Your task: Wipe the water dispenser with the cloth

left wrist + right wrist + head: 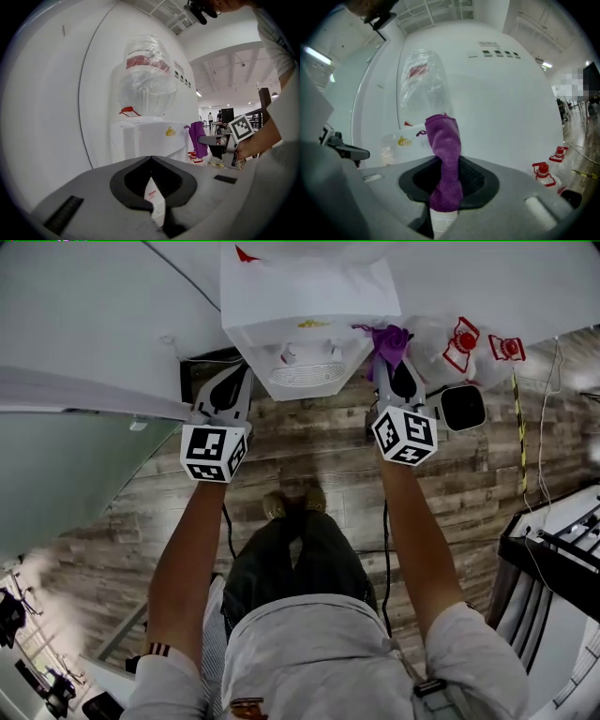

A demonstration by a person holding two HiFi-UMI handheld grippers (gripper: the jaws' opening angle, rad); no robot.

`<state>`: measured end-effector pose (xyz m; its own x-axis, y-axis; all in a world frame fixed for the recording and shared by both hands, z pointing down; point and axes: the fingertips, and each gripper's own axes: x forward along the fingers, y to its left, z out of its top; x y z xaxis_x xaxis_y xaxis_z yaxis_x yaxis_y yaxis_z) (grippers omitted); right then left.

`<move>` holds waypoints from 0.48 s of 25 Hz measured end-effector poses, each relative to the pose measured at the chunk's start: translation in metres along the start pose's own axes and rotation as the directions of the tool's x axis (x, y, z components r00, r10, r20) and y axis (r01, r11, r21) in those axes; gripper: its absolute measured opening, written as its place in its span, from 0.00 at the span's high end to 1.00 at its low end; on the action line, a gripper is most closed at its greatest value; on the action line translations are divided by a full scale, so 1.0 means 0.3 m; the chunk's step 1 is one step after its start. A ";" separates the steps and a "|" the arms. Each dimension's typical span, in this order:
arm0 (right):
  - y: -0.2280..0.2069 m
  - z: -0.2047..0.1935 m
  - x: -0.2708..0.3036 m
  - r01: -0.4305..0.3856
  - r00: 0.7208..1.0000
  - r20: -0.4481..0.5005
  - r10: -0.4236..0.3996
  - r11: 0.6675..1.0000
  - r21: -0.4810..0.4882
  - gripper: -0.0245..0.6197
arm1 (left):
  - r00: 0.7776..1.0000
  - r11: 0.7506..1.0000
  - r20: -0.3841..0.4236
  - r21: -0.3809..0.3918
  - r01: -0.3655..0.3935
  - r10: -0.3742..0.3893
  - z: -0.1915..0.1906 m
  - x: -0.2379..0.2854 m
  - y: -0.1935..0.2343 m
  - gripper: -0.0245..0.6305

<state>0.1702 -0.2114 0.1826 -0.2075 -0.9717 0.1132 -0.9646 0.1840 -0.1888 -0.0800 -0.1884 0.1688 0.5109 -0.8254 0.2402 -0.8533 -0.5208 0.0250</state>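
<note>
Now | right tongs [446, 164] clamped on cloth [443, 136] beside water dispenser [309, 324] | left tongs [151, 159] together, empty

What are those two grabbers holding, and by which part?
The right gripper clamps the purple cloth near one end; the rest sticks up past its jaws. The left gripper holds nothing.

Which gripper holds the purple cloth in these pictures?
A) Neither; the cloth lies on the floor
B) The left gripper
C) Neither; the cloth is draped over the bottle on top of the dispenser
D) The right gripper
D: in the right gripper view the purple cloth stands clamped between the jaws of the right gripper, while the left gripper has its jaws together with nothing between them.
</note>
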 end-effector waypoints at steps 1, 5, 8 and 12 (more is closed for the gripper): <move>0.037 0.000 -0.013 -0.015 1.000 0.005 0.015 1.000 -0.003 0.80 | 1.000 1.000 -0.001 -0.003 0.004 -0.004 -0.009 -0.004 0.002 0.96; 0.233 -0.026 -0.045 -0.095 0.995 0.023 0.095 0.995 -0.008 0.80 | 1.000 1.000 0.006 -0.007 0.019 -0.019 -0.046 -0.016 0.019 0.96; 0.409 -0.084 -0.052 -0.174 0.984 0.021 0.174 0.985 -0.006 0.80 | 0.999 1.000 0.014 -0.010 0.029 -0.029 -0.084 -0.026 0.036 0.96; 0.595 -0.186 -0.027 -0.232 0.973 0.007 0.232 0.972 0.024 0.80 | 0.999 0.999 0.022 -0.013 0.039 -0.039 -0.142 -0.035 0.070 0.96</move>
<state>-0.0093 -0.1623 0.2023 -0.4243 -0.9036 0.0593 -0.8859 0.4007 -0.2336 -0.1079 -0.1814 0.2080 0.5459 -0.8091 0.2177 -0.8339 -0.5499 0.0475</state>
